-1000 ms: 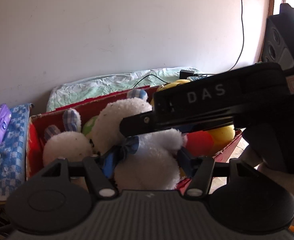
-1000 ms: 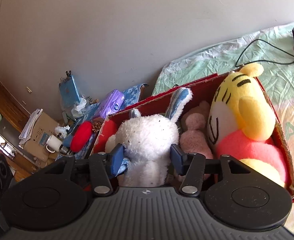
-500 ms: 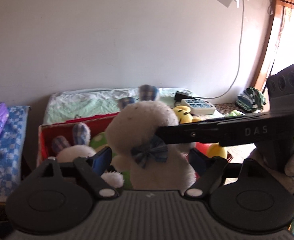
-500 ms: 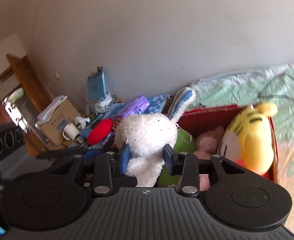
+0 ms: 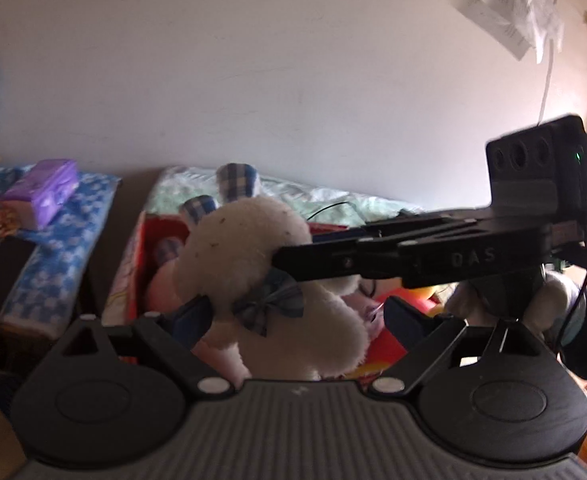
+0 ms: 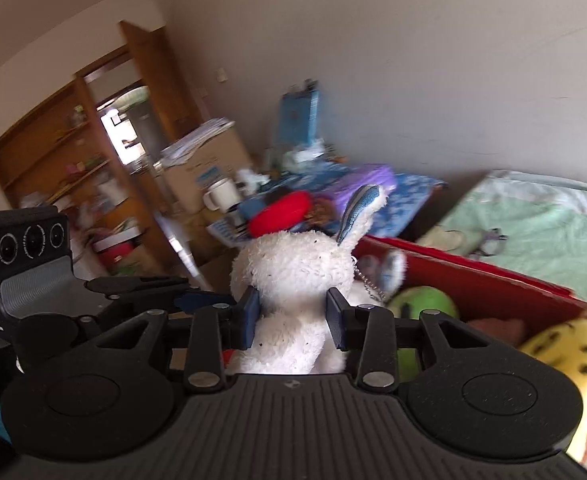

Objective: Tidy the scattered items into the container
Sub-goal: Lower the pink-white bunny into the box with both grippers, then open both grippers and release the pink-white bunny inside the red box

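- Box: red container at 3 o'clock of the right gripper, already holding plush toys.
- White rabbit: clamped by right gripper, raised above the box.
- Left gripper: jaws opening, pads clear of the rabbit.
- Next: reposition the rabbit over free space, lower, release.

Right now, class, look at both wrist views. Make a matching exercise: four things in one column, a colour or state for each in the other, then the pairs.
1. white plush rabbit
2. toy box
3. tiger plush
4. left gripper

A. red
B. yellow with black stripes
C. pinched by the right gripper
D. jaws opening, pads off the toy

Pairs: 1-C, 2-A, 3-B, 4-D
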{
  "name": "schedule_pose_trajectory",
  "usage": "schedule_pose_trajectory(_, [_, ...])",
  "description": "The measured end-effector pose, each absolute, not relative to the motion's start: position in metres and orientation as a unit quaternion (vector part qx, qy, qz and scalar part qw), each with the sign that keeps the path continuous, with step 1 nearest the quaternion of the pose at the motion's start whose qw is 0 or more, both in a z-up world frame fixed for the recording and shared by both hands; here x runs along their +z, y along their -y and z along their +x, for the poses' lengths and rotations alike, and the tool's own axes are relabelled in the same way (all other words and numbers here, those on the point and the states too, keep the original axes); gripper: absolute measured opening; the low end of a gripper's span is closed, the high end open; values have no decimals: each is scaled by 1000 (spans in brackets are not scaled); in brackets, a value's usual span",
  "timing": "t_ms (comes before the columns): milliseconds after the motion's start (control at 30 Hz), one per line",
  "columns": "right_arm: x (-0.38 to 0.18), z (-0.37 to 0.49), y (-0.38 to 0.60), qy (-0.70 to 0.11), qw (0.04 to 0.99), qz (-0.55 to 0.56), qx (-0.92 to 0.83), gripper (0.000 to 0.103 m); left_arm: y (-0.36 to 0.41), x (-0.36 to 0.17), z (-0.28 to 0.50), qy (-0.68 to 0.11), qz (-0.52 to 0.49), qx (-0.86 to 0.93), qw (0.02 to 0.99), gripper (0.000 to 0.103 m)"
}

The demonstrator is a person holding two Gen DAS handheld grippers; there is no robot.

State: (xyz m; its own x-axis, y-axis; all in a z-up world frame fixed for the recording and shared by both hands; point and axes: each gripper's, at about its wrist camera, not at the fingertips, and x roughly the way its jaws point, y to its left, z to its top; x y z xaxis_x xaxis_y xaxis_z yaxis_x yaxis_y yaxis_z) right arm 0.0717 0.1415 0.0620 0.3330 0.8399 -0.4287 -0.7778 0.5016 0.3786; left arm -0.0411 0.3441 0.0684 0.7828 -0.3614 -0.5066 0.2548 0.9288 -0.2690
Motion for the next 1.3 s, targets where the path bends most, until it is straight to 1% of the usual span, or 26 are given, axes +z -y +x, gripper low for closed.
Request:
schedule_pose_trajectory(100, [56, 81, -160, -305, 792, 21, 528, 38, -332, 66, -49, -292, -89, -149, 941, 90])
schedule_pose_trajectory(200, [52, 90, -176, -311, 773, -4, 553, 38, -315, 63, -54, -291, -56, -126, 947, 92])
schedule_pose_trajectory(233, [51, 93, -181, -314, 766, -15, 560, 38, -312, 62, -55, -295, -53, -124, 946, 91])
schedule_pose_trajectory(267, [49, 95, -184, -318, 761, -25, 565, 38, -310, 61, -56, -298, -54, -123, 945, 87])
schedule_pose_trajectory(367, [51, 101, -179, -326, 760, -25, 562, 41, -314, 66, -65, -290, -59, -113, 949, 86])
schedule_pose_trajectory(400, [52, 101, -174, -327, 764, -22, 556, 43, -317, 68, -66, -285, -60, -107, 951, 87])
schedule_pose_trajectory(433, [54, 101, -168, -329, 768, -18, 549, 49, -320, 71, -67, -281, -63, -100, 952, 88])
schedule_pose_trajectory(467, [55, 101, -162, -335, 769, -11, 544, 51, -324, 74, -66, -277, -65, -94, 954, 90])
schedule_pose_trajectory(500, [56, 100, -156, -340, 768, 0, 543, 51, -327, 76, -66, -272, -65, -88, 956, 90])
schedule_pose_trajectory(633, [66, 89, -136, -342, 767, 28, 541, 49, -341, 80, -55, -261, -65, -64, 961, 90])
schedule_pose_trajectory(667, [69, 87, -134, -343, 768, 31, 540, 49, -345, 80, -50, -261, -67, -66, 961, 92])
schedule_pose_trajectory(700, [71, 86, -133, -346, 771, 34, 534, 45, -348, 78, -47, -261, -69, -68, 961, 92])
schedule_pose_trajectory(733, [72, 84, -132, -348, 775, 37, 527, 38, -352, 77, -42, -261, -71, -66, 960, 92])
schedule_pose_trajectory(767, [73, 84, -131, -352, 775, 43, 523, 34, -357, 76, -36, -266, -76, -70, 958, 90])
schedule_pose_trajectory(800, [73, 85, -131, -354, 776, 51, 520, 33, -361, 75, -33, -270, -81, -84, 956, 91])
schedule_pose_trajectory(967, [75, 93, -127, -369, 766, 116, 514, 34, -357, 66, -30, -283, -72, -113, 950, 96])
schedule_pose_trajectory(1033, [78, 92, -134, -370, 765, 116, 514, 35, -350, 66, -33, -278, -67, -121, 951, 99])
schedule_pose_trajectory(1133, [79, 90, -152, -382, 764, 88, 513, 35, -343, 65, -35, -273, -81, -138, 949, 100])
schedule_pose_trajectory(1300, [68, 86, -183, -419, 767, -16, 486, 37, -336, 62, -46, -281, -77, -160, 943, 99])
